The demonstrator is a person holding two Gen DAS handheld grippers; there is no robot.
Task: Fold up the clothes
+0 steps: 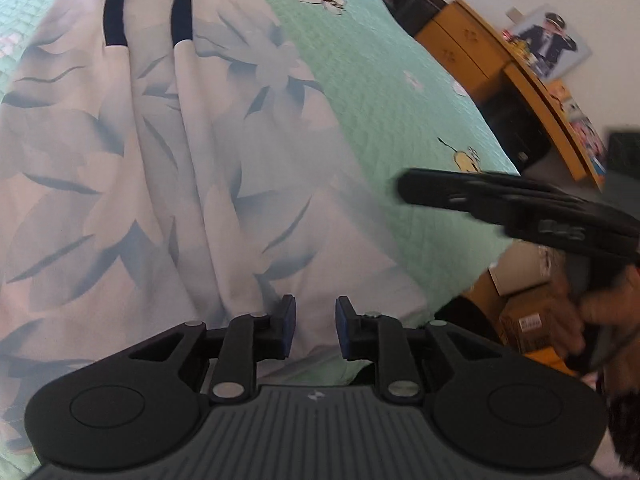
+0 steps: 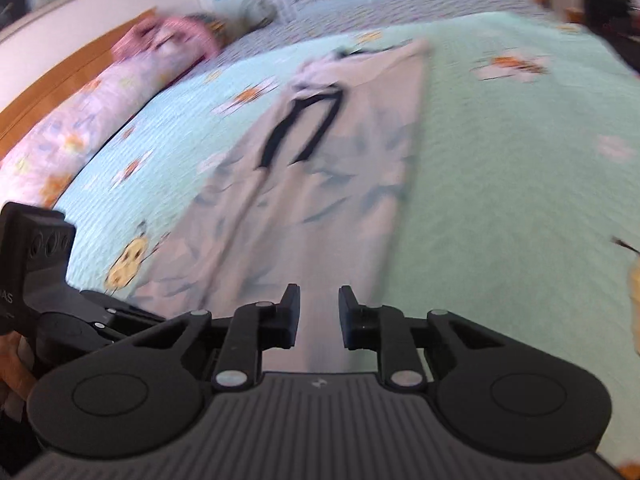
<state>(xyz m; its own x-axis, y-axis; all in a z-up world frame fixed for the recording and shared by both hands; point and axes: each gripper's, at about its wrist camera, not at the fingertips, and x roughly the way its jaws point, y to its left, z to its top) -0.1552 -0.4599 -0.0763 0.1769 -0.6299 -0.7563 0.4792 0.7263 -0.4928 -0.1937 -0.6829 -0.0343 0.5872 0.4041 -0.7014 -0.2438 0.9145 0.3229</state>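
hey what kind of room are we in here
Most likely a home bedroom. The garment lies on a bed under a mint quilted bedspread, with a wooden headboard and long pillow beside it, and a yellow wooden desk.

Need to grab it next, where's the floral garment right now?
The floral garment lies spread lengthwise on the green bedspread, ahead of both open grippers, dark straps at its far end.

A: that garment looks like thin soft cloth, matt, bit wrinkly. Bedspread is quilted fabric, bumpy texture.

B: yeah, and the left gripper is matt black plastic with shiny metal pins. Wooden cabinet looks smooth.
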